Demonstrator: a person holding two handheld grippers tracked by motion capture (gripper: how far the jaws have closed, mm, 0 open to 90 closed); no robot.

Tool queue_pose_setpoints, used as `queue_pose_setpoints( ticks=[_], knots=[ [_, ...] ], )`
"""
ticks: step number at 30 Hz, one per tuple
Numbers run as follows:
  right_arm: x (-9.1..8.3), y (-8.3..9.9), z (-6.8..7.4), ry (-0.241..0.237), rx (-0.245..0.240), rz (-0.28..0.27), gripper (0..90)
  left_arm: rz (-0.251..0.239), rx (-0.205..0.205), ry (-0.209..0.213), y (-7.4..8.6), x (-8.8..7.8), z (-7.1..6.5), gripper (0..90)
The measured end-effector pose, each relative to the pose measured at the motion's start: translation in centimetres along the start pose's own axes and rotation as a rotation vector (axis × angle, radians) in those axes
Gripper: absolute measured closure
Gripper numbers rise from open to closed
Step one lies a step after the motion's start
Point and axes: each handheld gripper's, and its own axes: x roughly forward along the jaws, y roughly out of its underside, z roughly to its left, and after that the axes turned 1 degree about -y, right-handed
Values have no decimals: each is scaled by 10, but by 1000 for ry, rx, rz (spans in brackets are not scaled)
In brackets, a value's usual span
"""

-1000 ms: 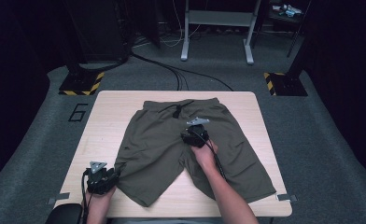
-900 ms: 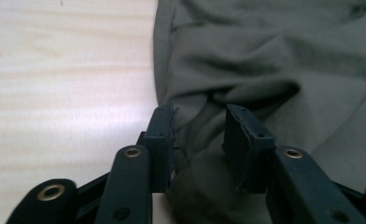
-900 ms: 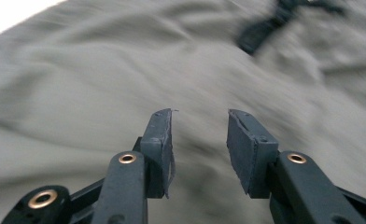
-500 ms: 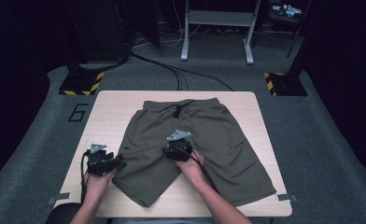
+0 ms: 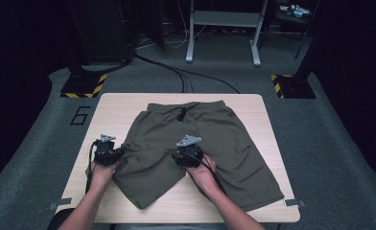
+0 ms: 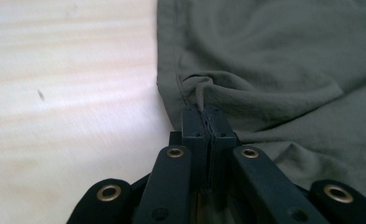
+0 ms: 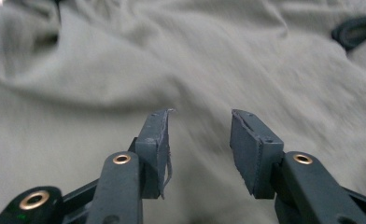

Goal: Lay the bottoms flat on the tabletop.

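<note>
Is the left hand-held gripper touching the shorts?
Touching. In the left gripper view the left hand-held gripper has its jaws shut on a pinched fold at the side edge of the shorts.

A pale wooden tabletop [image 5: 114,110] is set on grey carpet [image 5: 320,143]; beyond it, a metal frame [image 5: 223,28] and black cables [image 5: 176,72] are seen in dim light.

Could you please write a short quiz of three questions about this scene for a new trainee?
1. True or false: the left tongs are shut on the edge of the shorts.
2. How do the right tongs stand? A) open above the cloth B) shut on the drawstring C) holding a cup
3. Fill in: the shorts lie on a wooden ____.

Key: 1 true; 2 A; 3 table.
</note>
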Motion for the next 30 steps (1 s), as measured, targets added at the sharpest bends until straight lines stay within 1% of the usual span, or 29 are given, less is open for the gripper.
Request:
queue_pose_setpoints(
  ticks=[1,2,3,4,5,6,7,8,9,10,11,12,13,14,15,16,17,18,19,20,22,23,24,25,26,27,28,29,30],
  knots=[
    [2,4,-3,6,4,16,565,-9,3,-6,-3,1,2,884],
    [4,6,-4,11,-2,29,565,-9,3,-6,-3,1,2,884],
    [6,9,-6,21,-3,46,567,-31,18,7,-12,5,7,884],
    [6,9,-6,21,-3,46,567,-31,18,7,-12,5,7,885],
    [8,15,-12,23,12,20,565,-21,31,11,-16,7,9,885],
    [9,15,-15,28,22,15,576,-28,27,14,-19,10,11,885],
    [9,15,-15,28,22,15,576,-16,34,18,-23,13,14,885],
    [9,15,-23,44,35,12,597,-15,15,25,-27,19,18,886],
    [9,15,-23,44,35,12,597,-15,15,25,-27,19,18,885],
    [10,14,-27,46,33,11,617,-9,21,32,-30,21,20,885],
    [11,13,-31,50,48,11,625,-14,23,31,-31,24,19,885],
    [13,12,-34,59,53,13,629,-7,42,33,-33,27,19,885],
    [15,10,-38,66,47,10,630,-18,45,31,-34,30,19,885],
    [17,8,-42,77,49,10,630,-33,28,34,-34,34,18,885],
    [20,7,-46,78,56,9,632,-39,21,36,-33,36,19,885],
    [21,5,-50,79,60,10,638,-32,6,42,-34,41,21,885],
    [26,1,-59,92,74,9,638,-29,-5,50,-32,44,22,884],
    [27,0,-61,94,86,12,635,-33,-16,50,-31,44,21,881],
    [27,0,-61,94,86,12,635,-33,-16,50,-31,44,21,863],
    [29,-1,-62,90,94,7,631,-34,-19,56,-30,42,20,863],
    [28,-1,-63,91,87,12,629,-36,-4,44,-31,36,18,723],
    [28,-1,-62,97,83,6,626,-62,-8,42,-31,27,19,620],
    [28,0,-62,95,84,7,623,-75,-15,40,-31,22,20,597],
    [28,0,-62,95,84,7,623,-75,-15,40,-31,22,20,588],
    [28,0,-62,98,93,9,622,-83,-19,44,-31,17,22,588],
    [27,0,-62,96,78,10,621,-84,-22,47,-30,12,22,566],
    [27,0,-62,96,78,10,621,-88,-23,47,-28,8,22,565],
    [27,0,-62,99,80,12,621,-85,-24,64,-22,0,19,566],
    [27,0,-62,99,80,12,621,-85,-24,64,-22,0,19,570]
  ],
)
